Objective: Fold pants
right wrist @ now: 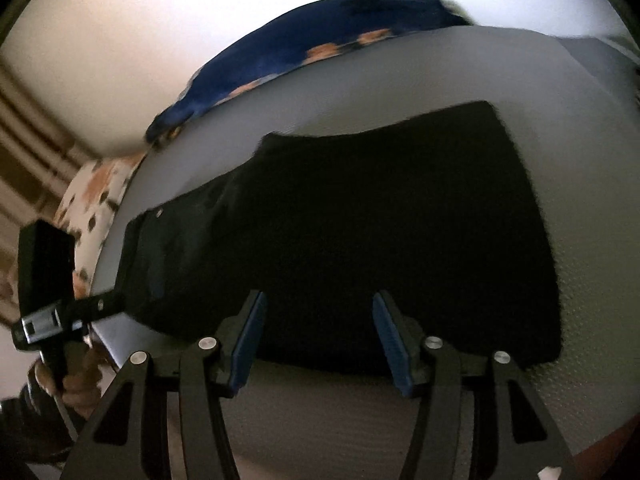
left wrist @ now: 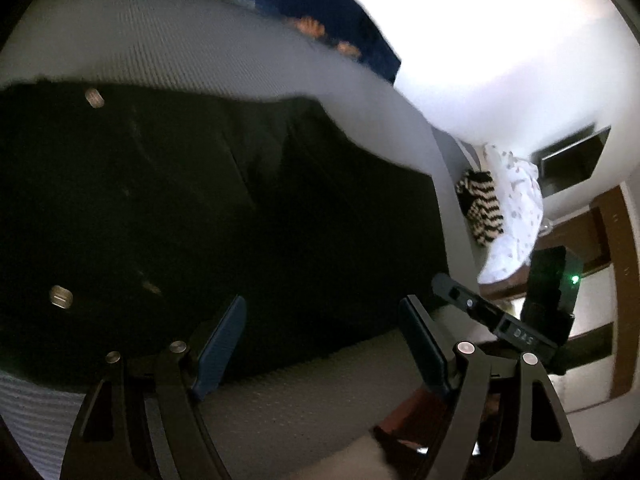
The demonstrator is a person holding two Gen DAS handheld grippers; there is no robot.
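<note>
Pants: black pants (right wrist: 360, 232) were laid flat on grey mattress (right wrist: 400, 72).
Left gripper (left wrist: 320, 344): held spread, empty.
Right gripper (right wrist: 318, 336): held spread, empty.

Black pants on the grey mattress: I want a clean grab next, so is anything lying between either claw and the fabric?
Nothing visible does. The black pants lie flat on the grey textured mattress, and both the left claw and right claw hang open just at their near edge, with no object between.

The pants (right wrist: 360, 232) lie flat on the bed (right wrist: 580, 128), with a blanket (right wrist: 320, 36) behind them.
</note>
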